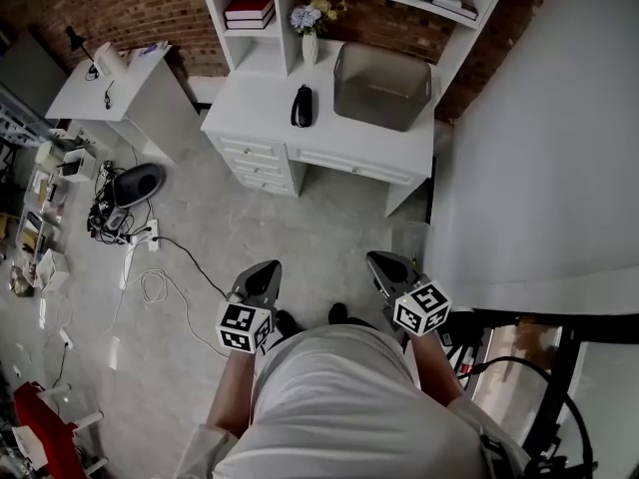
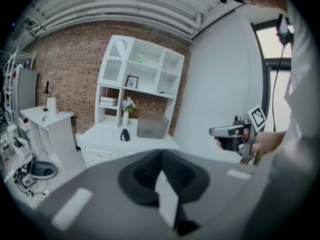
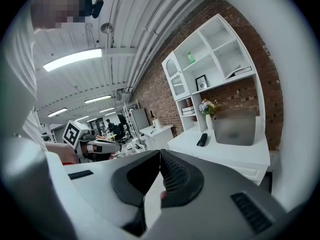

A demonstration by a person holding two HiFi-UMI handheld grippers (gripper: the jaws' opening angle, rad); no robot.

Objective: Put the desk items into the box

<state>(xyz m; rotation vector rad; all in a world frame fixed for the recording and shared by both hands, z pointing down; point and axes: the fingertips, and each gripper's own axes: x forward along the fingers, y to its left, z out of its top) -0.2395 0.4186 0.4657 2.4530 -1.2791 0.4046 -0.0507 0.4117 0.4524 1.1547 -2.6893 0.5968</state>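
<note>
Ahead, white desk [image 1: 262, 96] against brick wall [image 1: 130, 6].

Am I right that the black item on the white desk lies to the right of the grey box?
Not quite: the black item lies left of the grey box on the white desk, as the head view shows.

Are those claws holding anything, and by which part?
Nothing: the left gripper and right gripper are both shut and empty, away from the desk.

On the white desk [image 1: 344, 133] a black item [image 1: 302, 106] lies left of the grey box [image 1: 381, 86], a flower vase [image 1: 310, 46] behind.
</note>
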